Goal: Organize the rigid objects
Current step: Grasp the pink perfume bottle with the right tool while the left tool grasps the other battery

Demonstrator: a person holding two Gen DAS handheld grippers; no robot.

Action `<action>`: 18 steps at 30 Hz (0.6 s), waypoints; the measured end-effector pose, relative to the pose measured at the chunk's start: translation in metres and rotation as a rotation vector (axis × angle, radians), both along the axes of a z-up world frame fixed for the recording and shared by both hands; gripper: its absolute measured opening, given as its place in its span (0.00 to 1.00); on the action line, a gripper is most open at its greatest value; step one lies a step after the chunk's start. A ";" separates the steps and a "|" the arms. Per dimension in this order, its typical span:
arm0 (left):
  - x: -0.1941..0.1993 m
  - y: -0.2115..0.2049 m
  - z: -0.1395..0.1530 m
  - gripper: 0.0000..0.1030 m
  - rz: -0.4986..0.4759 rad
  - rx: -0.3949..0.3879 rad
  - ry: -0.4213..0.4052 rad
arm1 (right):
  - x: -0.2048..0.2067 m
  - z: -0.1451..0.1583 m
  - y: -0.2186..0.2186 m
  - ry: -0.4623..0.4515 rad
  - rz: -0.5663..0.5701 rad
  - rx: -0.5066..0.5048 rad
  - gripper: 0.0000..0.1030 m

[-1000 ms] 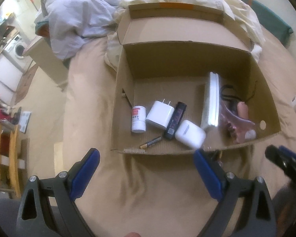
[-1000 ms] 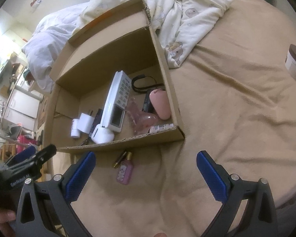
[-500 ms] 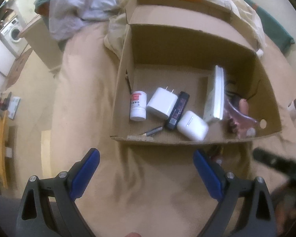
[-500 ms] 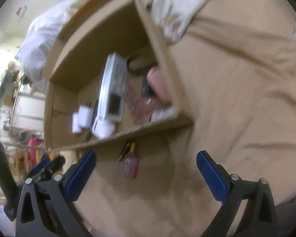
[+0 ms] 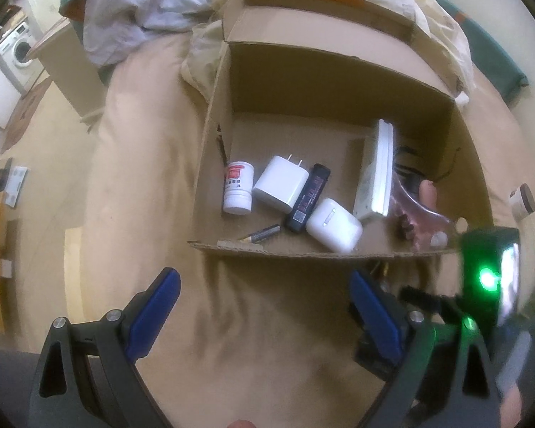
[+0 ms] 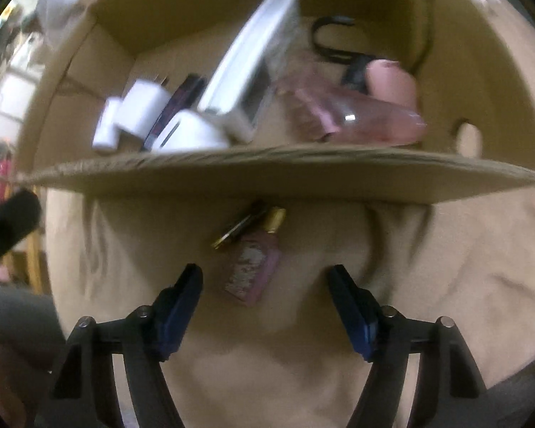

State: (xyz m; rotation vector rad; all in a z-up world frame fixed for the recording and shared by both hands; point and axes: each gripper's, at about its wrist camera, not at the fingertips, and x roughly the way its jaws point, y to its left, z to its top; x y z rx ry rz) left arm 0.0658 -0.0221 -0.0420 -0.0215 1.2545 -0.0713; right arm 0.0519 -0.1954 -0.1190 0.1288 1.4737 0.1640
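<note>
Pink glass, a small perfume bottle [image 6: 255, 266] with a gold cap, lies on the tan blanket [image 6: 446, 285] just ahead of my right gripper [image 6: 264, 285], between its spread blue fingers [image 6: 182, 292] and touching neither; a thin dark tube with a gold end [image 6: 239, 228] lies against its cap side. Just beyond both stands the near wall of the cardboard box [image 6: 232, 171]. I hold the right gripper low, pointing at that wall, jaws wide and empty. My left gripper [image 5: 264, 306] hovers higher, looking down into the box [image 5: 303, 249], jaws also wide apart and holding nothing. Inside lie a white charger [image 5: 281, 184], a white earbud case [image 5: 333, 225], a white bottle [image 5: 237, 188] and an upright white remote [image 5: 376, 174].
</note>
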 end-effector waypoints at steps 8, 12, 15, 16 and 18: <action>-0.002 -0.006 0.000 0.92 -0.013 0.006 -0.001 | -0.001 -0.006 0.022 -0.035 0.079 -0.126 0.32; -0.002 -0.008 -0.003 0.92 -0.020 -0.003 0.019 | -0.009 0.002 0.027 -0.032 0.140 -0.127 0.26; -0.003 -0.012 -0.004 0.92 -0.030 -0.001 0.020 | -0.019 0.010 0.022 -0.024 0.144 -0.093 0.26; -0.003 -0.012 -0.004 0.92 -0.031 0.000 0.018 | -0.022 0.014 0.020 -0.023 0.145 -0.076 0.26; -0.004 -0.014 -0.004 0.92 -0.037 0.008 0.015 | -0.029 0.023 0.017 -0.032 0.151 -0.050 0.26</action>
